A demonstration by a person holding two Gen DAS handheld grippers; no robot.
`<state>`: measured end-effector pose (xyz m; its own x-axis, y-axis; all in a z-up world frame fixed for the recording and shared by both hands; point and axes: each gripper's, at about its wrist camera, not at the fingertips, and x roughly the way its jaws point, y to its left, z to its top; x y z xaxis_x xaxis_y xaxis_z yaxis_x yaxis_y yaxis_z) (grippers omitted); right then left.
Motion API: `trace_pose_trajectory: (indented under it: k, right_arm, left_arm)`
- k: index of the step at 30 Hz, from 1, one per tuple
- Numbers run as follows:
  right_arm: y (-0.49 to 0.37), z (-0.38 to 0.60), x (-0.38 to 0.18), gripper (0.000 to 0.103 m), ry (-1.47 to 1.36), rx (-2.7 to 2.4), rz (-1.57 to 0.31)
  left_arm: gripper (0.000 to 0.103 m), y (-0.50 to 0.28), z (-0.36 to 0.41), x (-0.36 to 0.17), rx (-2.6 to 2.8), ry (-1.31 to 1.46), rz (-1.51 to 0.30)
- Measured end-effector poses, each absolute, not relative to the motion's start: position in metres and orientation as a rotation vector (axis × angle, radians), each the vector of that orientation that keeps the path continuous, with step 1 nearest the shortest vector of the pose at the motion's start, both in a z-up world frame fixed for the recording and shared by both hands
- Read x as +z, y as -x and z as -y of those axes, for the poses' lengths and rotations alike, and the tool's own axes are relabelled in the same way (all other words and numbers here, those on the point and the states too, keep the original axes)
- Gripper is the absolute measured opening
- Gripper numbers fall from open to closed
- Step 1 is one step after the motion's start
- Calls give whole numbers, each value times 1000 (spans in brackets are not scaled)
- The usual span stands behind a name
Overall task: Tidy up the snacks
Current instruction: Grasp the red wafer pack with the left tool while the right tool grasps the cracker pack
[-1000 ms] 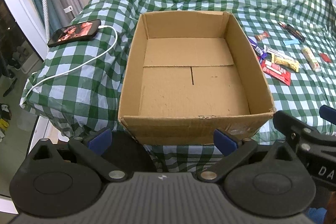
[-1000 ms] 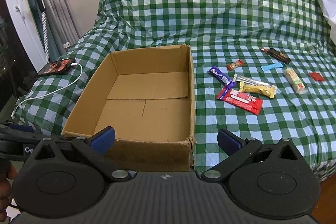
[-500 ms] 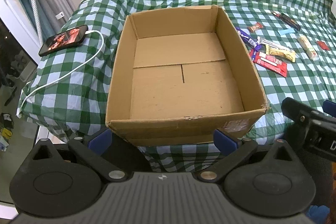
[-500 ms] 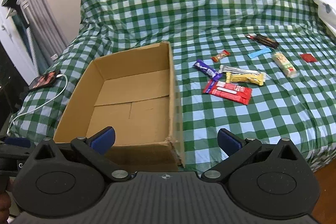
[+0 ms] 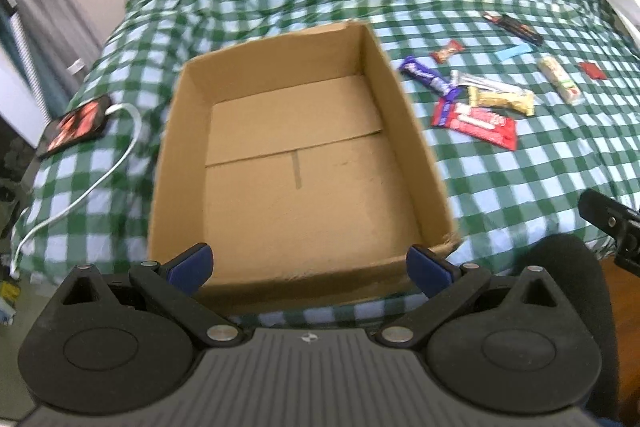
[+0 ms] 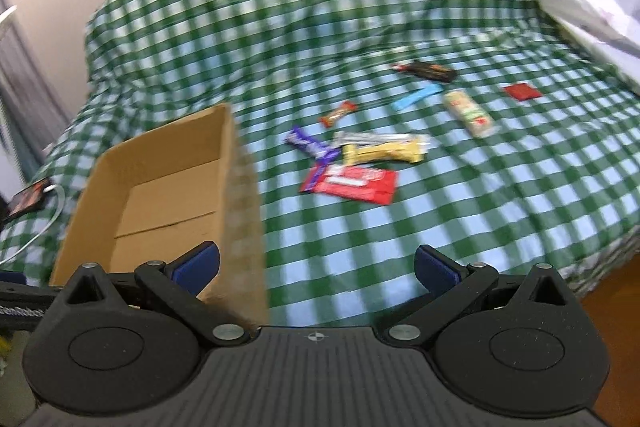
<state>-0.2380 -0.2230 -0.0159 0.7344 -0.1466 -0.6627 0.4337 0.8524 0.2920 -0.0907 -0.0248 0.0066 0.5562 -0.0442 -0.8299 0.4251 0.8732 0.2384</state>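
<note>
The right gripper has swung away from the box toward the snacks, now in the middle of its frame. Both grippers' jaws are spread wide, holding nothing. The left gripper hangs over the empty box. No snack is packed yet; 1 may get picked soon.
</note>
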Motion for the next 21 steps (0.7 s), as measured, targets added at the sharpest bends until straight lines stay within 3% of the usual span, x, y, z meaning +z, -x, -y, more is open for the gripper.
trace_pose_trajectory:
  k: [14, 21]
  right_arm:
    - [246, 351, -45, 103, -518, -612, -676]
    - [221, 418, -69, 103, -505, -662, -672]
  left_arm:
    - [103, 23, 169, -10, -442, -389, -1009]
    - [103, -35, 241, -82, -365, -269, -1275]
